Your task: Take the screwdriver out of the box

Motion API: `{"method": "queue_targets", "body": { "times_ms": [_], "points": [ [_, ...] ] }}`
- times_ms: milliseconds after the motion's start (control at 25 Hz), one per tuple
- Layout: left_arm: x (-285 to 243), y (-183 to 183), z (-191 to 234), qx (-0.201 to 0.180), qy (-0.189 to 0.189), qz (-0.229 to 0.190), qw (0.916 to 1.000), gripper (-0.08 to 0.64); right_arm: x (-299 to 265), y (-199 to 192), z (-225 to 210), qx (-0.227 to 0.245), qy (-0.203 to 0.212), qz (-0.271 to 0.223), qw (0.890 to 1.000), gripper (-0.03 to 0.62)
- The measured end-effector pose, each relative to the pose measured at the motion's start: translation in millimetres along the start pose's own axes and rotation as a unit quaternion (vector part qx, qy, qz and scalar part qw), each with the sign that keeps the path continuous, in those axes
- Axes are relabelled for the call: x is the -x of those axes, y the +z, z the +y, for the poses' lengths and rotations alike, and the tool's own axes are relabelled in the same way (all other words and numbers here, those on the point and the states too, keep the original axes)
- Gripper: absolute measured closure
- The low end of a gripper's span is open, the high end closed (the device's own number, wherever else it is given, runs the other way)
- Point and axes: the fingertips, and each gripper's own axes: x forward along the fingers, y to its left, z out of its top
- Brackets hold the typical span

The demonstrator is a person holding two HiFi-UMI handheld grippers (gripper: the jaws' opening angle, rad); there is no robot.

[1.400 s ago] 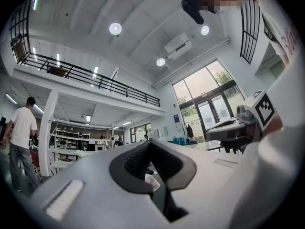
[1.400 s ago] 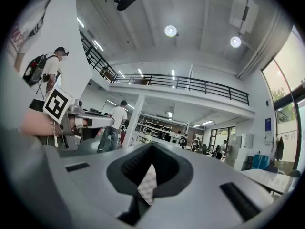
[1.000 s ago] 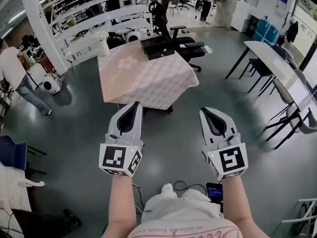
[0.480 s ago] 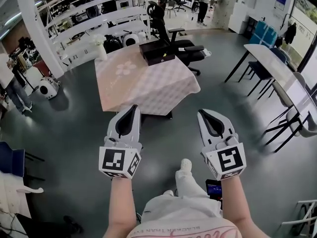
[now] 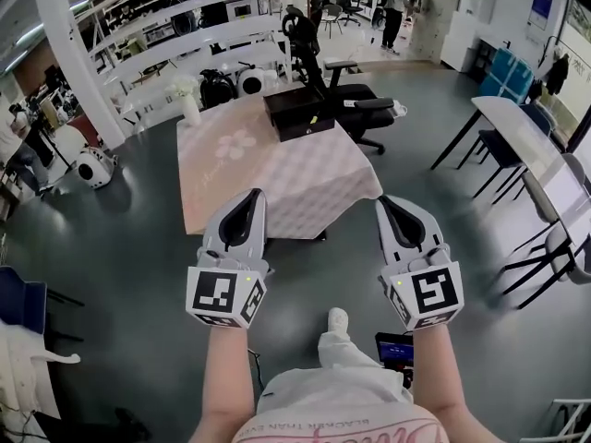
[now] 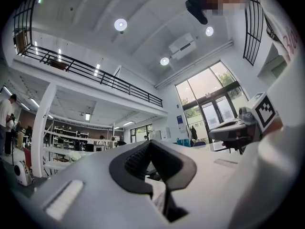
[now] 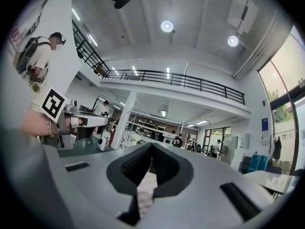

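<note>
A black box [image 5: 297, 111] stands at the far edge of a table [image 5: 277, 178] covered with a pink checked cloth, in the middle of the head view. No screwdriver shows in any view. My left gripper [image 5: 256, 193] and my right gripper [image 5: 382, 200] are held side by side in the air, short of the table's near edge, pointing towards it. Both are shut with nothing between the jaws. In the left gripper view the left gripper [image 6: 150, 142] has its tips together. The right gripper view shows the right gripper [image 7: 151, 145] the same way, with the cloth visible beyond.
A black office chair [image 5: 355, 100] stands behind the table. White shelving [image 5: 185, 40] runs along the back left, with white machines [image 5: 92, 166] on the floor. A long desk [image 5: 540, 150] with chairs fills the right. People stand at the far back and left edge.
The person has walked forward: the table and box now lie closer and lower in the head view. Both grippers were carried along, still shut and side by side.
</note>
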Motion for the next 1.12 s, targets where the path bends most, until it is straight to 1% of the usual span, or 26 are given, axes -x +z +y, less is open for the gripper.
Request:
{"method": "queue_targets", "body": {
  "times_ms": [360, 520, 760, 960, 1120],
  "points": [
    [-126, -18, 14, -0.006, 0.010, 0.010, 0.9999, 0.551, -91, -21, -96, -0.009, 0.012, -0.009, 1.000, 0.586],
    [-173, -30, 15, -0.012, 0.016, 0.016, 0.9997, 0.551, -122, -37, -130, -0.011, 0.024, -0.010, 1.000, 0.586],
    [-211, -48, 13, -0.018, 0.021, 0.036, 0.9990, 0.551, -144, -64, -162, -0.028, 0.034, -0.002, 0.999, 0.586],
    [-231, -61, 23, -0.017, 0.028, 0.048, 0.9983, 0.551, -163, -80, -171, -0.039, 0.039, 0.006, 0.998, 0.586],
    [-249, -71, 30, -0.013, 0.026, 0.054, 0.9981, 0.551, -177, -87, -181, -0.040, 0.036, 0.011, 0.998, 0.586]
  ]
}}
